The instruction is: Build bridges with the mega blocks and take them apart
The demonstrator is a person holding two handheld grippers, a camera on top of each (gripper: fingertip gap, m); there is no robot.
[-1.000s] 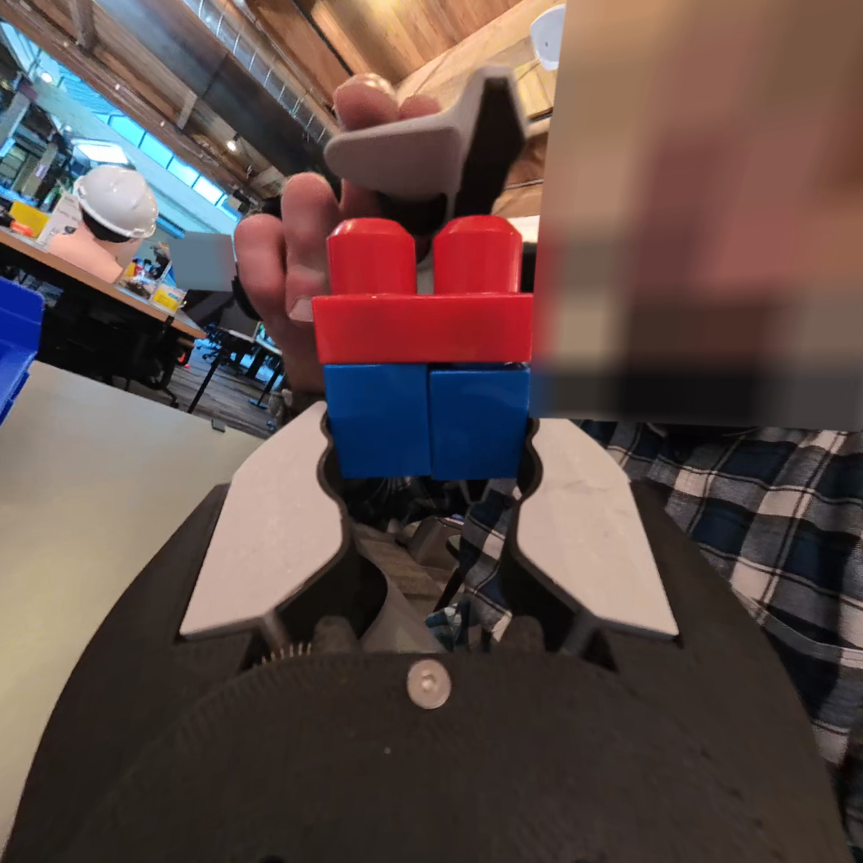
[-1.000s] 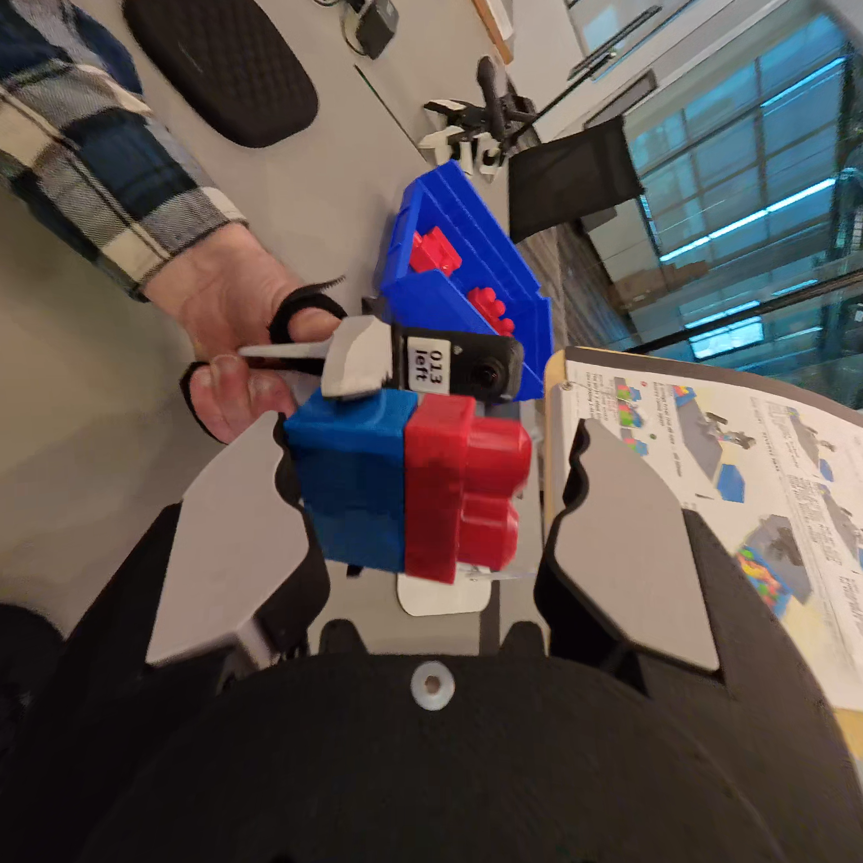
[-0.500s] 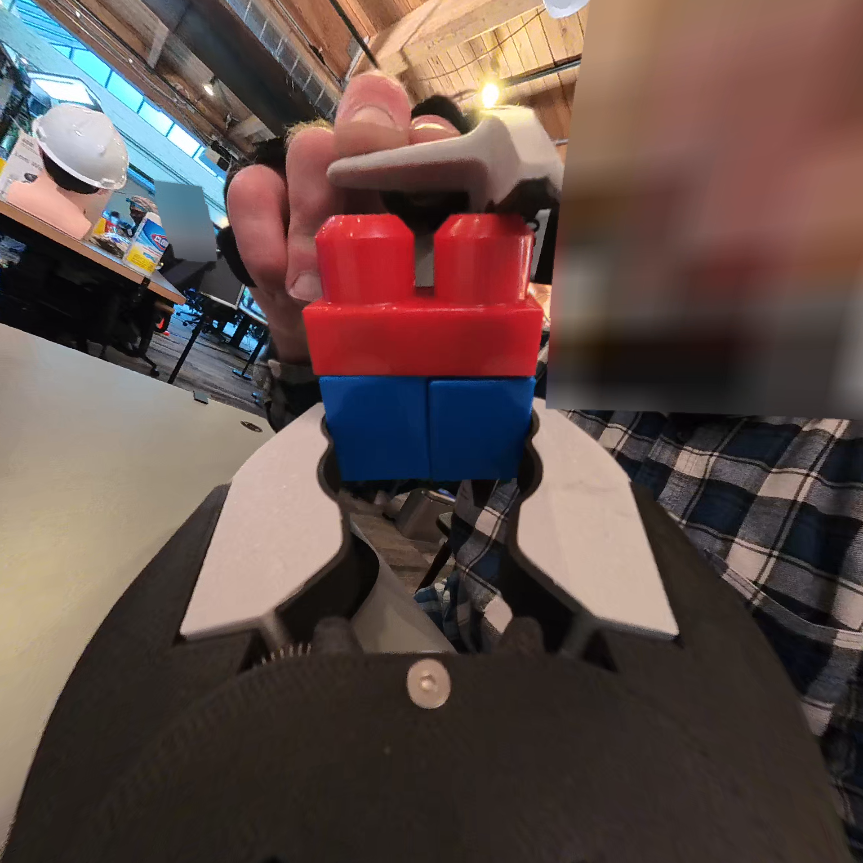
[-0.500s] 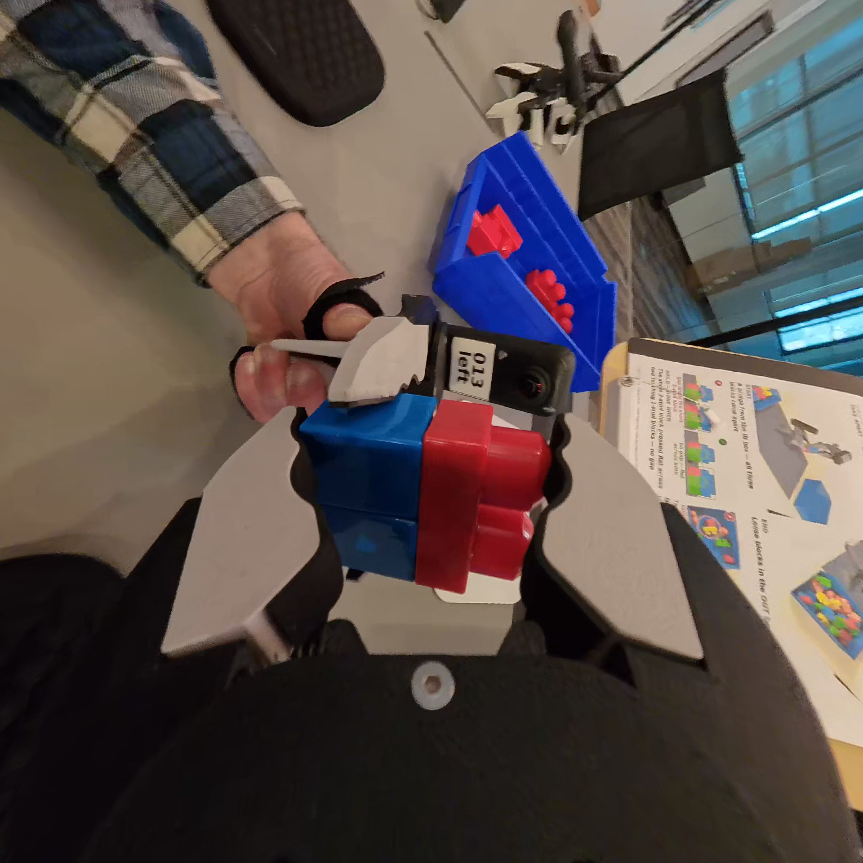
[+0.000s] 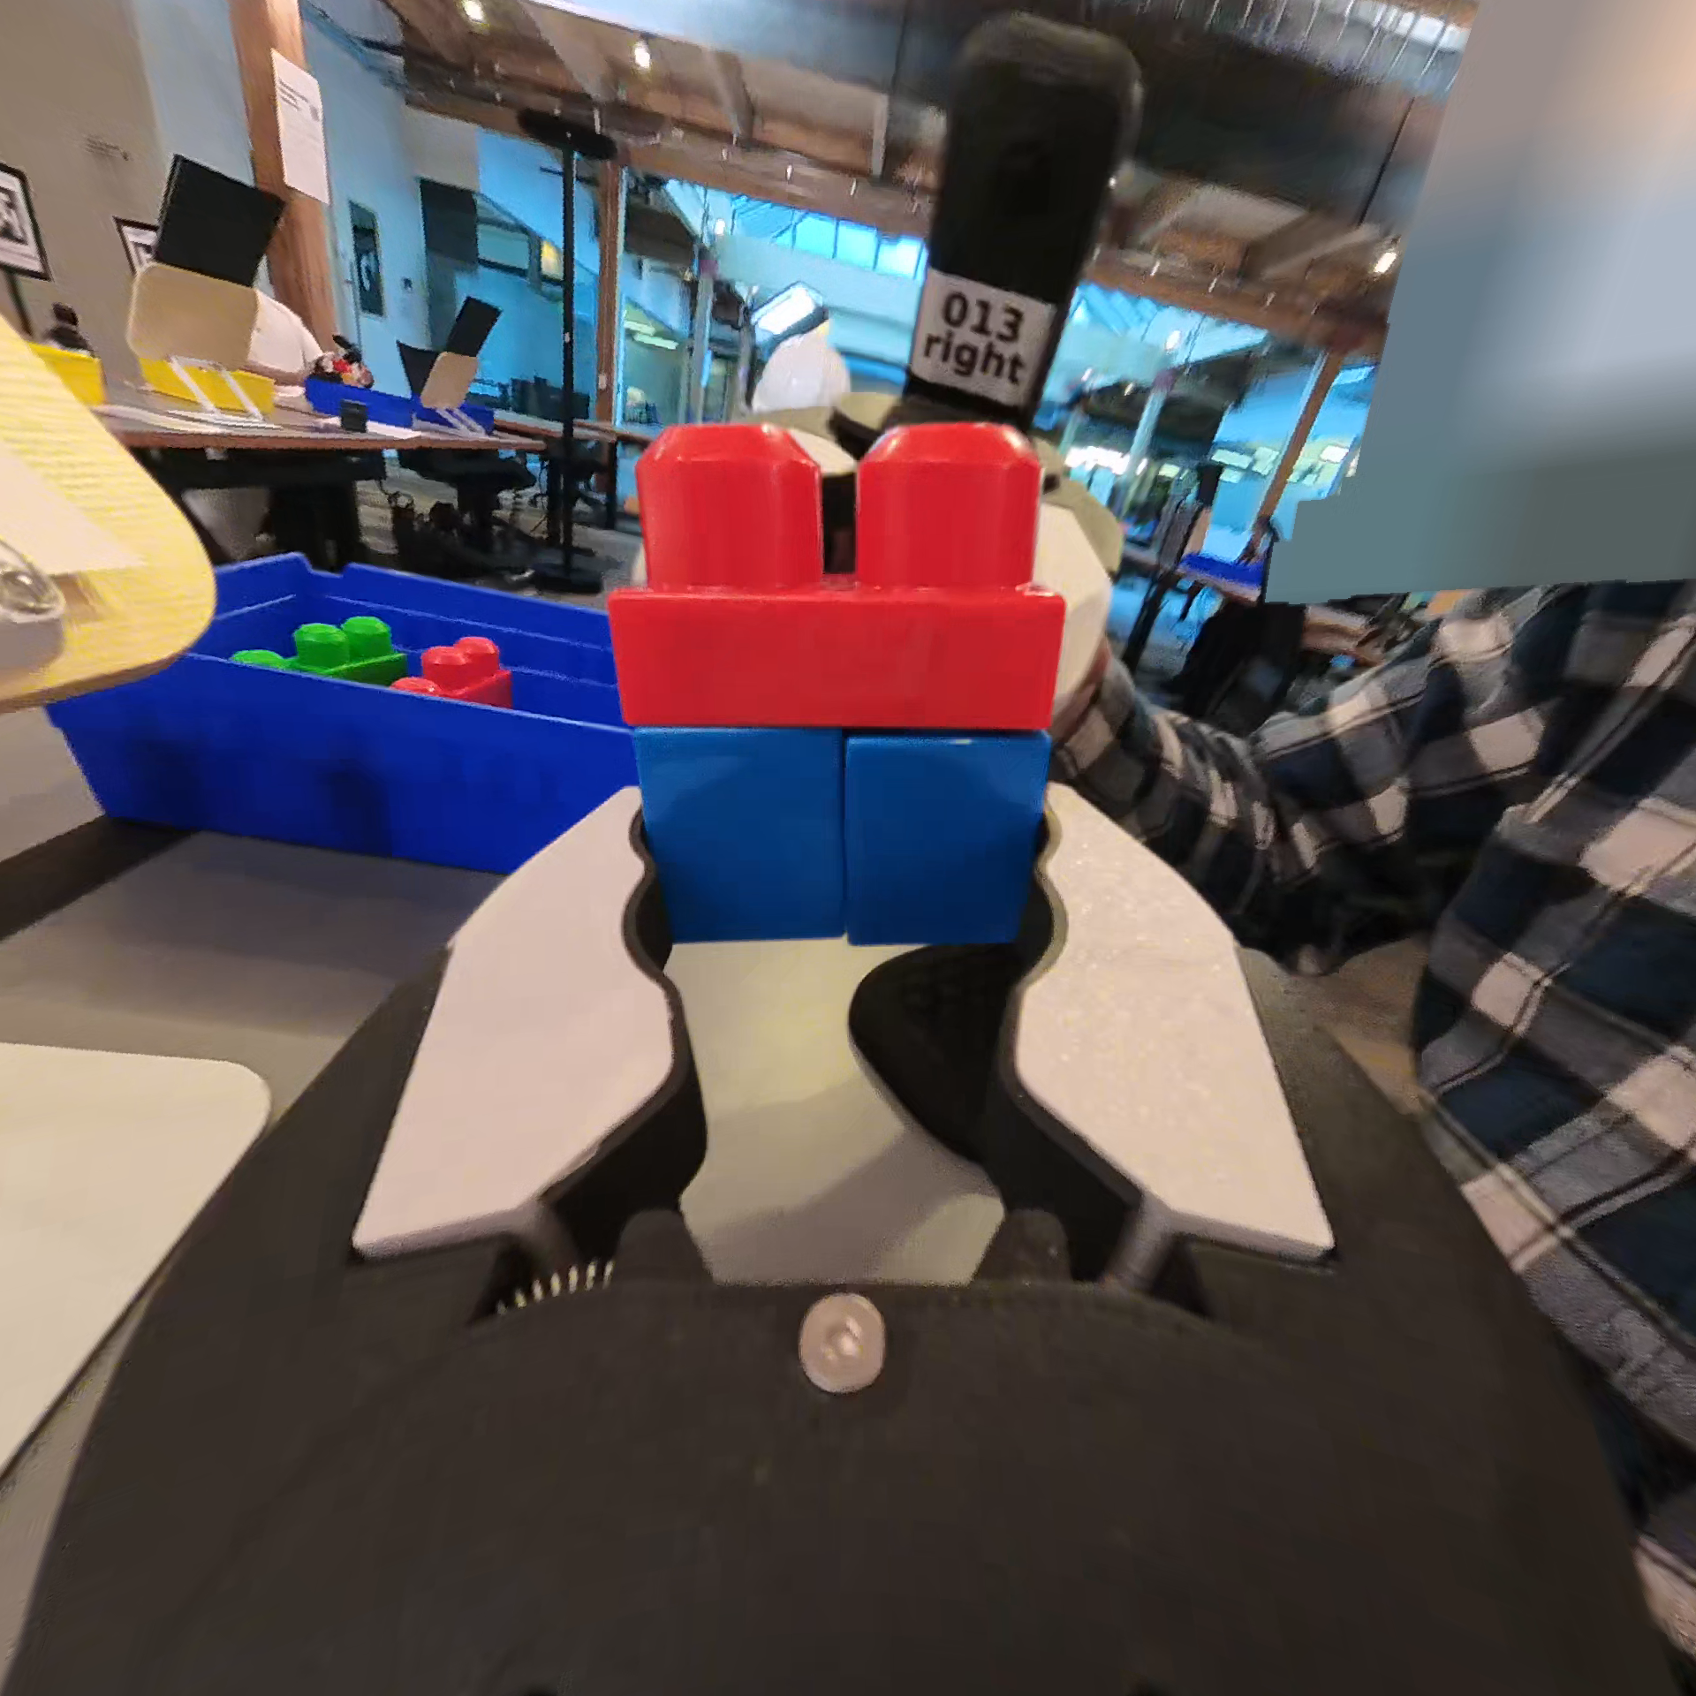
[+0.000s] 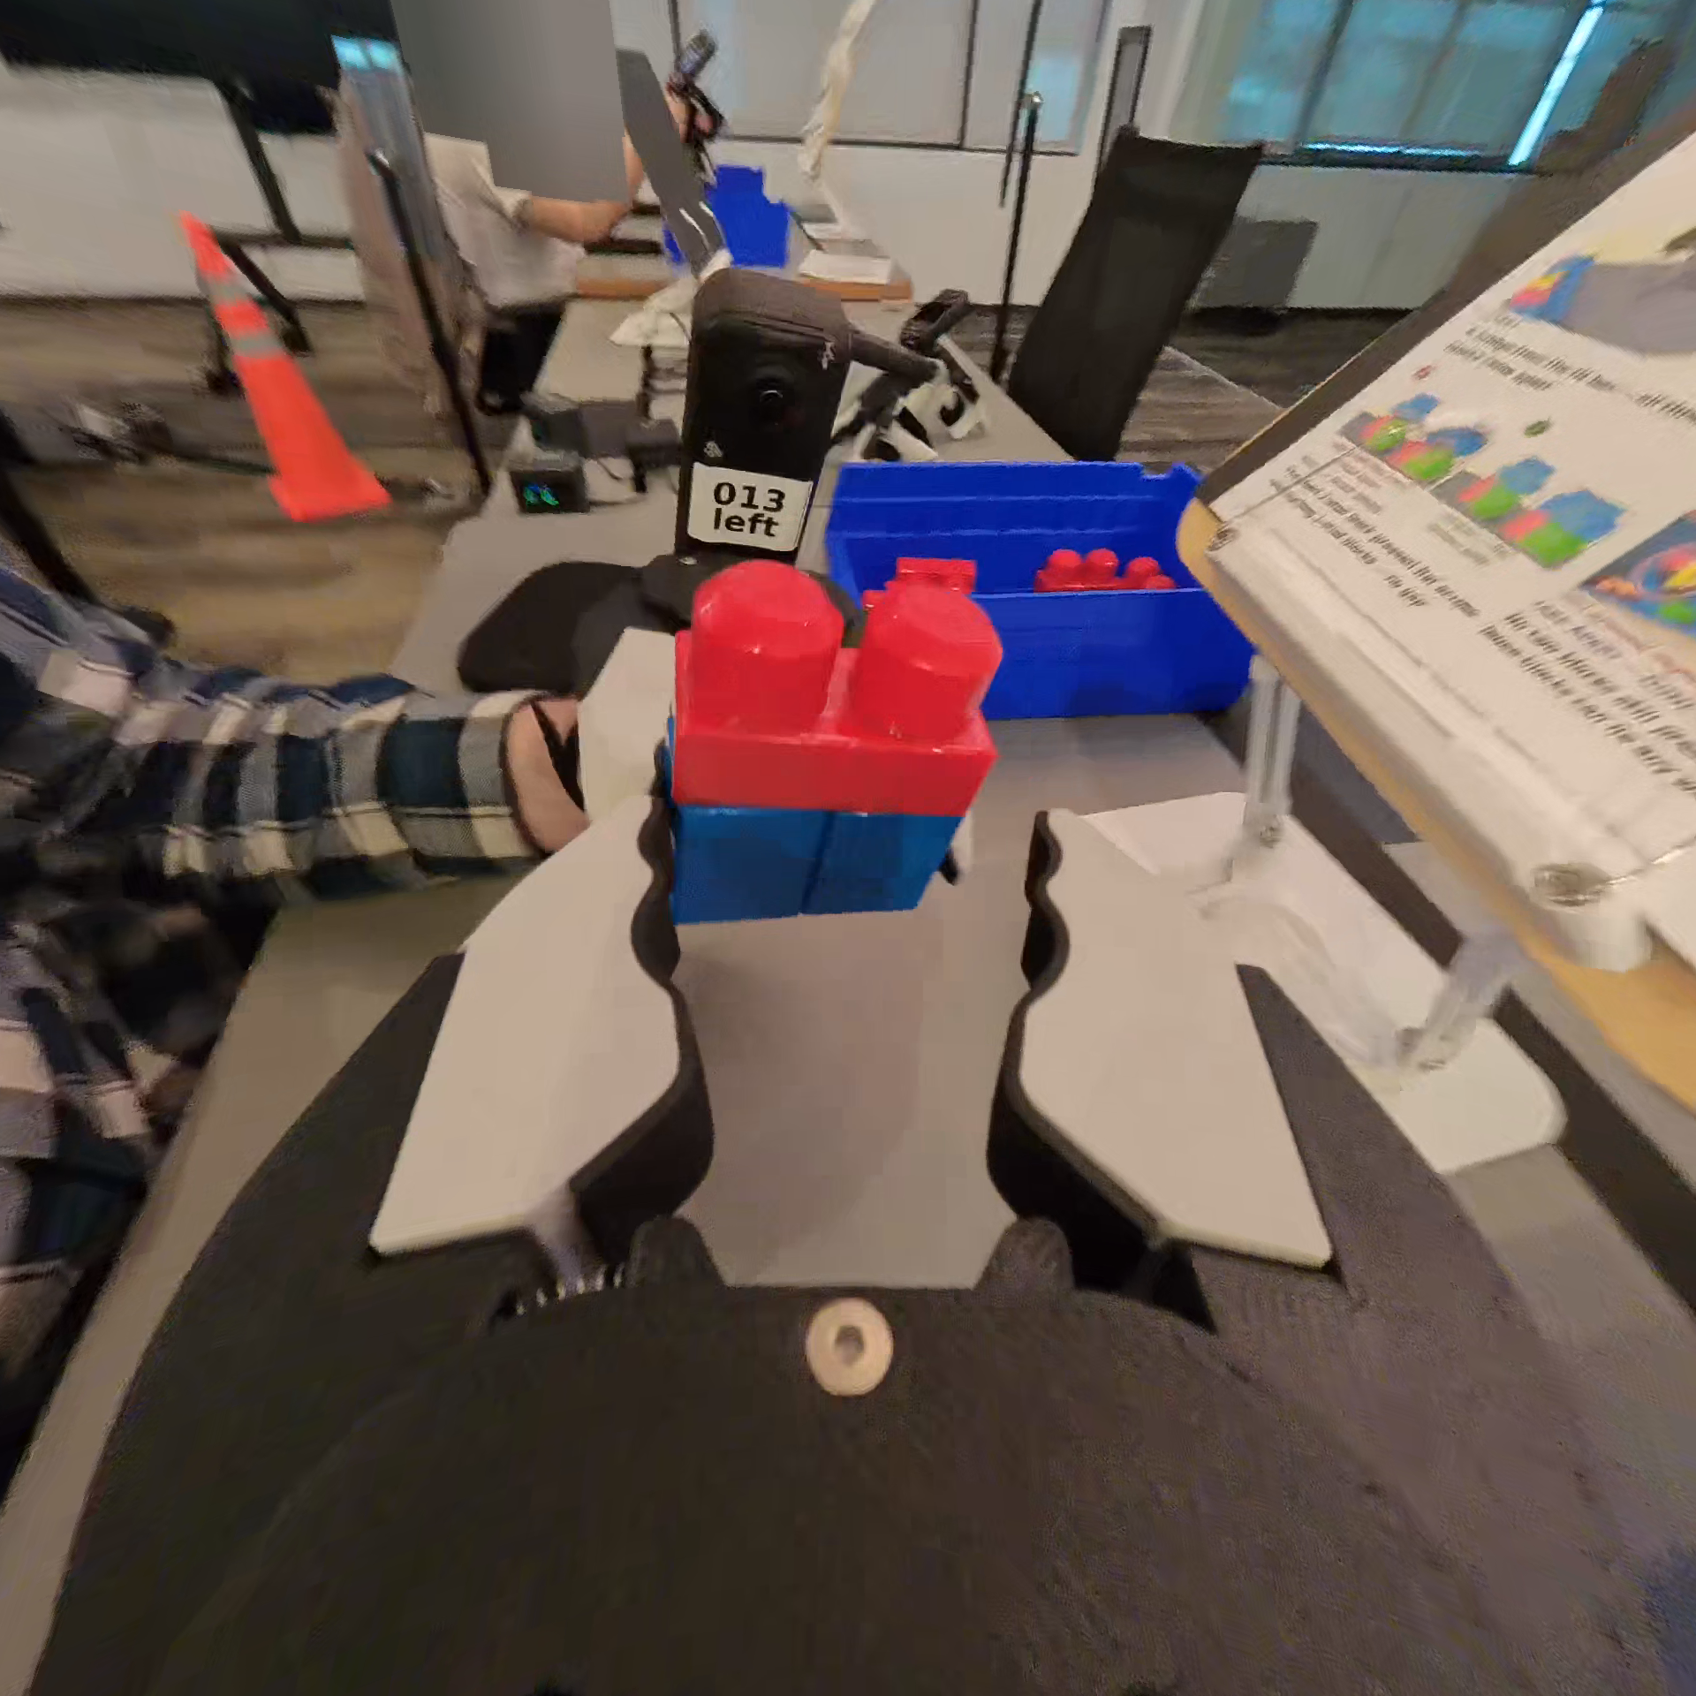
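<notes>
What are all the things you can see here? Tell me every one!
Red block: one, red, on top of the blue blocks.
Blue blocks: two, blue, side by side under the red block.
Bin: one, blue, on the table behind the stack.
Loose blocks: red and green, inside the bin.
Instruction sheet: one, white with pictures, on a tilted stand.
Cone: one, orange, on the floor.
Sleeve: plaid, blue and white.
Left claw: clamped on the blue blocks.
Right claw: open, right finger apart from the stack.

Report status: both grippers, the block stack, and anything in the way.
Left gripper clamps the two blue blocks, red block on top. Right gripper open, its right finger clear of the stack. Blue bin beyond; nothing blocking.
</notes>
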